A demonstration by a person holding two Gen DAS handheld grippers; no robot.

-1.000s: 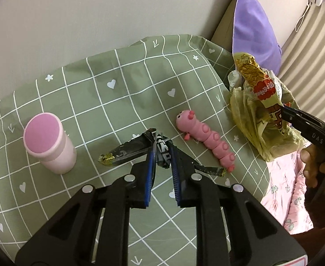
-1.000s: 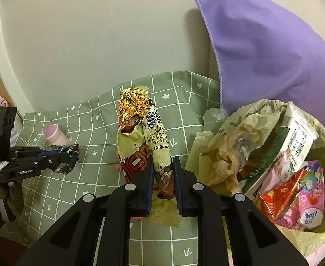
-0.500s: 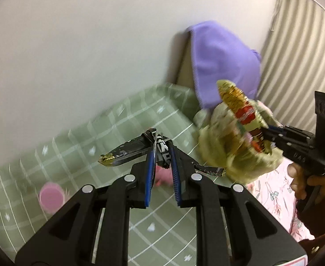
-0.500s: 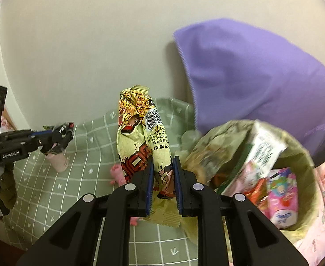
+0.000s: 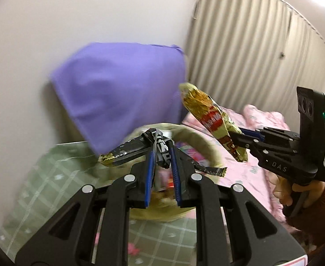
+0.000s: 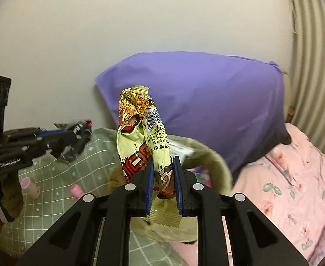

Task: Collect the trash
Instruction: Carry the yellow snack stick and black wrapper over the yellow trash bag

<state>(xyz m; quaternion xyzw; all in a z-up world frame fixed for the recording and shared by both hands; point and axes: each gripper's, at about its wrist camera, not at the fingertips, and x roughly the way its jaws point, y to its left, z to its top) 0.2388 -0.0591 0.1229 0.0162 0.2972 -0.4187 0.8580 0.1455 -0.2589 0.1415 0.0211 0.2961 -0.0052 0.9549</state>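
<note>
Left tongs [image 5: 162, 153]: pinching a crumpled black foil wrapper [image 5: 138, 149], held above the bag's mouth. Right tongs [image 6: 163, 173]: pinching a tall yellow printed noodle packet [image 6: 140, 141], upright, just before the bag. Olive plastic trash bag [image 6: 213, 161]: on the green checked bedspread [image 6: 58, 177], holding colourful packets. Since a second ago: both tongs raised toward the bag; purple pillow [image 6: 206, 102] now fills the background.

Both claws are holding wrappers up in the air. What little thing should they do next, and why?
Probably carry them a bit further, over the mouth of the yellow trash bag, then let go. The left claw grips a dark wrapper and the right claw a yellow noodle wrapper, both near the bag, which already holds other trash.
</note>
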